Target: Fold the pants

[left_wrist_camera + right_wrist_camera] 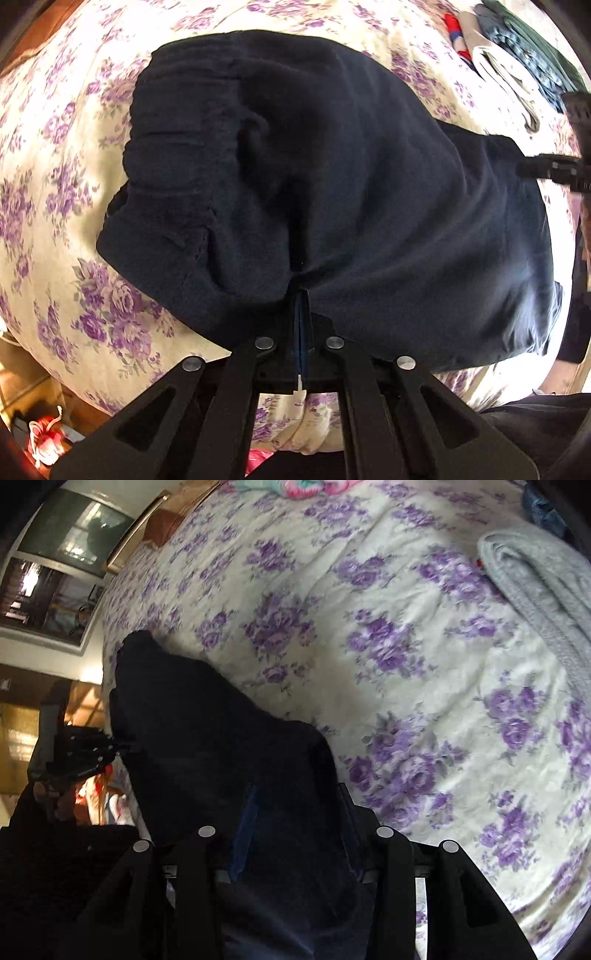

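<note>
Dark navy pants (332, 184) lie folded on a bedspread with purple flowers (55, 166), waistband at the left. My left gripper (303, 295) points down at the near edge of the pants and is shut on a pinch of the cloth. In the right wrist view the pants (207, 738) run up from between the fingers of my right gripper (295, 808). Its jaws stand apart with cloth lying loosely between them, and the blue pad (243, 834) shows bare. The right gripper (543, 170) also shows at the right end of the pants, and the left gripper (88, 753) at their far-left end.
A pile of folded clothes (517, 66) sits at the back right of the bed. A grey knitted blanket (535, 590) lies at the right, and pink and teal fabric (295, 485) at the far edge. The bed's edge, a red and white bag (44, 439) and the floor are lower left.
</note>
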Demonstrator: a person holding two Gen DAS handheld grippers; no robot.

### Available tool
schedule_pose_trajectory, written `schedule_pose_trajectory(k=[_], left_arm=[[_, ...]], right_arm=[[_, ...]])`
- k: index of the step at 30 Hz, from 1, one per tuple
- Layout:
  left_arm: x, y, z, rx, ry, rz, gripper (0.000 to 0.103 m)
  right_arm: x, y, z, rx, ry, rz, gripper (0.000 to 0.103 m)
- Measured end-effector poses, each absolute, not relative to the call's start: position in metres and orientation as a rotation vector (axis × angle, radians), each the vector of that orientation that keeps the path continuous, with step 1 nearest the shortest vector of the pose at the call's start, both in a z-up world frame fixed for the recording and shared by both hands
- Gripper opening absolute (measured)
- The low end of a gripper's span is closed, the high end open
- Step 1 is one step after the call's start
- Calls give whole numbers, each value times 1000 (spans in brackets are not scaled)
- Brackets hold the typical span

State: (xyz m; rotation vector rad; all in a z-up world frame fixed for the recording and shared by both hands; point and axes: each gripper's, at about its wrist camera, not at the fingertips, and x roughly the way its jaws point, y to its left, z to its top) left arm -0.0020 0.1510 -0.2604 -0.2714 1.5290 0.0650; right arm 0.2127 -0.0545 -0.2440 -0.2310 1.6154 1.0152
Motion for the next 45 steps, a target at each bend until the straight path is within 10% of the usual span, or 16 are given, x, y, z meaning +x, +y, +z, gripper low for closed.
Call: schedule_pose_trajectory(k=[8, 13, 17, 30, 33, 37, 40, 43, 45], left_arm=[[12, 131, -265, -181, 1596, 137, 2], [23, 100, -218, -4, 1514, 152, 2], [51, 62, -175, -66, 1367, -53, 10], [115, 23, -296, -187, 1492, -156, 2], [113, 21, -293, -163, 1507, -154, 1], [121, 22, -271, -145, 1513, -175, 1], [132, 10, -246, -172, 1455, -257, 1], [152, -15, -241, -207, 1430, -373, 1], [167, -41, -245, -178, 1434, -421, 6]], right_arm=[[228, -26, -275, -131, 1638, 1191, 45], [235, -42, -265, -84, 1603, 1173, 14], [232, -43, -253, -135, 1564, 1159, 8], [253, -16, -283, -305, 1519, 1019, 4], [256, -21, -276, -305, 1537, 1033, 7], [259, -54, -230, -347, 1430, 946, 52], [253, -103, -191, -299, 1342, 846, 54], [237, -149, -171, -205, 1319, 738, 18], [222, -179, -164, -143, 1334, 669, 13]])
